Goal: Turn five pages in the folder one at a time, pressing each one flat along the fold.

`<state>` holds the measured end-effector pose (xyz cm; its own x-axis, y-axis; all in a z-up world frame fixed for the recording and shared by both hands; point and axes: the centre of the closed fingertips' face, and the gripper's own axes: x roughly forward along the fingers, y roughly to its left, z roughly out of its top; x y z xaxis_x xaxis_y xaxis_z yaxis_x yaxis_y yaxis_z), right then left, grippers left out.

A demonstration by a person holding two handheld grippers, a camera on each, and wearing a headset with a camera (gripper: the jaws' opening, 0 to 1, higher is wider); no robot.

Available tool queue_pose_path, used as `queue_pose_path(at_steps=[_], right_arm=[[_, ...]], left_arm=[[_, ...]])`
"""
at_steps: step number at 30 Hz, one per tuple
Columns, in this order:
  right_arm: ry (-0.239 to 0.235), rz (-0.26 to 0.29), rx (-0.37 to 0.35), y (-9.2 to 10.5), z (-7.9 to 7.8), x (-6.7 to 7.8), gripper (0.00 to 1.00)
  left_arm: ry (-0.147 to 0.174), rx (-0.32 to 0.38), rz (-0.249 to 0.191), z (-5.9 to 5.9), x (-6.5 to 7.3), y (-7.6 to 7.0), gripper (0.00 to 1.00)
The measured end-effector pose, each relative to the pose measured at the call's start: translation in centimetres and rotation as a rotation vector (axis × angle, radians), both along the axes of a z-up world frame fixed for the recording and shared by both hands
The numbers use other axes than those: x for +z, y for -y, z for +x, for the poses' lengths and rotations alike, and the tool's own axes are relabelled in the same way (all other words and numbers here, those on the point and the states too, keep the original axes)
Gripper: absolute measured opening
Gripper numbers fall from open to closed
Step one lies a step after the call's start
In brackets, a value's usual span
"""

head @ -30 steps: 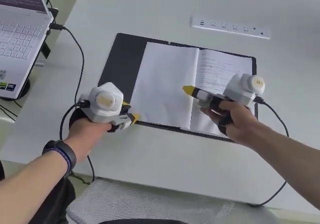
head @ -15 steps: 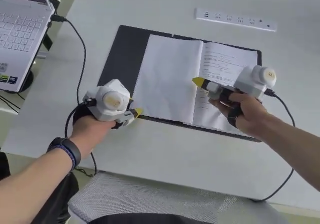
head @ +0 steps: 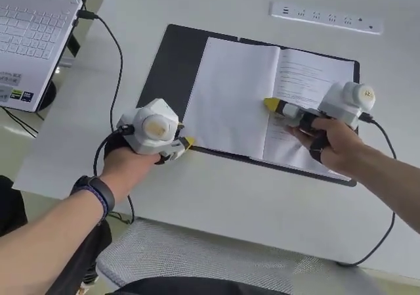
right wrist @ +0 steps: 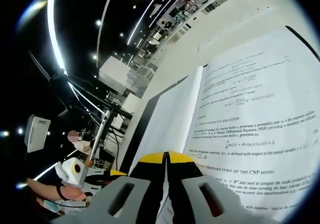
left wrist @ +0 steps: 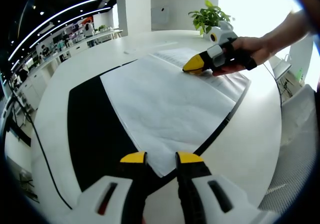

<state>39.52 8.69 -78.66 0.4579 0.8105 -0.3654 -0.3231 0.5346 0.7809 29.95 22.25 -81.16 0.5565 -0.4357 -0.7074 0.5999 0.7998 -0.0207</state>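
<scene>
The black folder (head: 169,65) lies open on the white table, with a blank white page (head: 233,94) on the left of the fold and a printed page (head: 308,78) on the right. My right gripper (head: 269,104) is shut, its yellow tip resting on the paper at the fold, about midway along it; the left gripper view shows that same gripper (left wrist: 192,64) from across the folder. In its own view the shut tips (right wrist: 165,158) sit at the printed page's (right wrist: 250,119) inner edge. My left gripper (head: 186,142) hovers by the folder's near left edge, narrowly open (left wrist: 161,158) and holding nothing, above the blank page's (left wrist: 165,109) corner.
A laptop (head: 33,25) sits at the far left with a black cable (head: 119,58) running toward my left hand. A white power strip (head: 325,18) lies beyond the folder. The table's front edge and a mesh chair seat (head: 197,255) are just below the grippers.
The head camera has shifted, sliding the whole scene right. My right gripper's tip has crept slightly farther along the fold. The left gripper has stayed by the folder's near edge.
</scene>
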Motion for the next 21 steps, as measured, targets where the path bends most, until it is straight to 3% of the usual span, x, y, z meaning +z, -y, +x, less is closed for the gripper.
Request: queue_pose_path(at_steps=[9, 15, 21], right_arm=[[0.007, 0.044, -0.001, -0.4, 1.3, 0.9, 0.0], [-0.002, 0.072, -0.05, 0.4, 4.5, 0.1, 0.0], [0.006, 0.096, -0.06, 0.5, 6.0, 0.1, 0.0]], left_arm=[[-0.002, -0.002, 0.001, 0.0, 0.0, 0.1, 0.22], [-0.005, 0.012, -0.002, 0.0, -0.1, 0.2, 0.23], [-0.008, 0.007, -0.005, -0.1, 0.1, 0.3, 0.23]])
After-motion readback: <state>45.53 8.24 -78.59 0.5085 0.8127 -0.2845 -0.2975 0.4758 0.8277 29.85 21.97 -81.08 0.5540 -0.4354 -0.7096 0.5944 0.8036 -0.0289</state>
